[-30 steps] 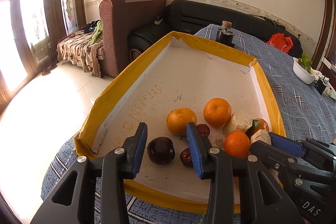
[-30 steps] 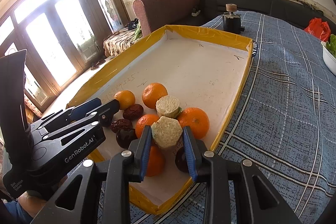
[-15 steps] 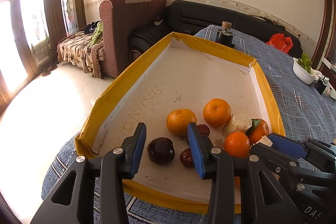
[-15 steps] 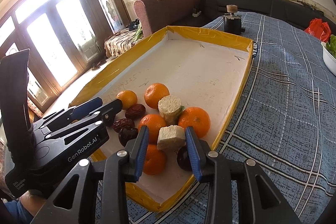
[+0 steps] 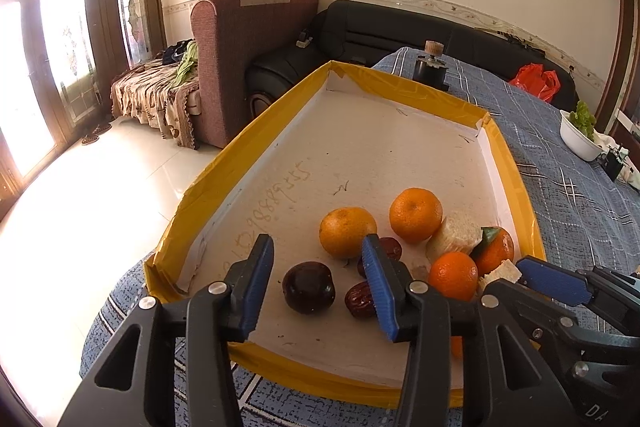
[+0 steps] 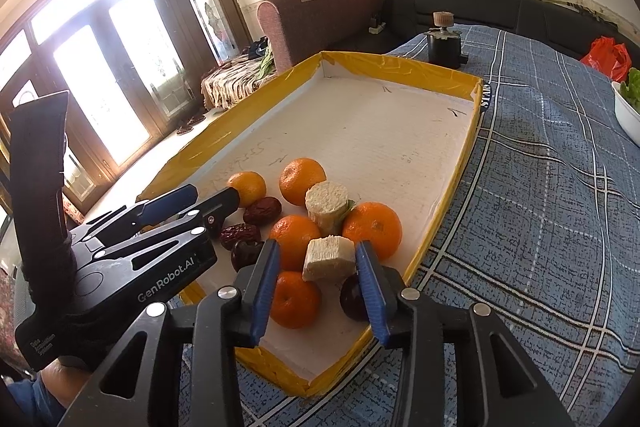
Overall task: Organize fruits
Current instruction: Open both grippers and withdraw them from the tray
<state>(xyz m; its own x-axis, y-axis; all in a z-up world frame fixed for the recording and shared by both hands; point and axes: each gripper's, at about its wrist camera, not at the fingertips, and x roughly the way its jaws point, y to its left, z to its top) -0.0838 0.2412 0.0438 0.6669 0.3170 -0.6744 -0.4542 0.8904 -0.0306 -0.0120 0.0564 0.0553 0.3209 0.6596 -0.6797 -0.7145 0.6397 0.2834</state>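
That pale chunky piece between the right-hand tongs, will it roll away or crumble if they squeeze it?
Probably not roll: the pale cut chunk shows flat faces and angled sides, unlike the round oranges beside it. Its fibrous, rough-looking surface should grip the right gripper pads rather than slip. It looks firm, though hard squeezing might bruise or flake it.

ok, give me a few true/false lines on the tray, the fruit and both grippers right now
1. The right gripper brackets a pale cut chunk. True.
2. The left gripper is shut on an orange. False: it is open, with a dark round fruit between its fingers.
3. All the fruit sits at the near end of the yellow-rimmed tray. True.
4. The tray rests on bare wood. False: it lies on a blue plaid cloth.
5. The white bowl is inside the tray. False: it stands on the cloth, off to the right.
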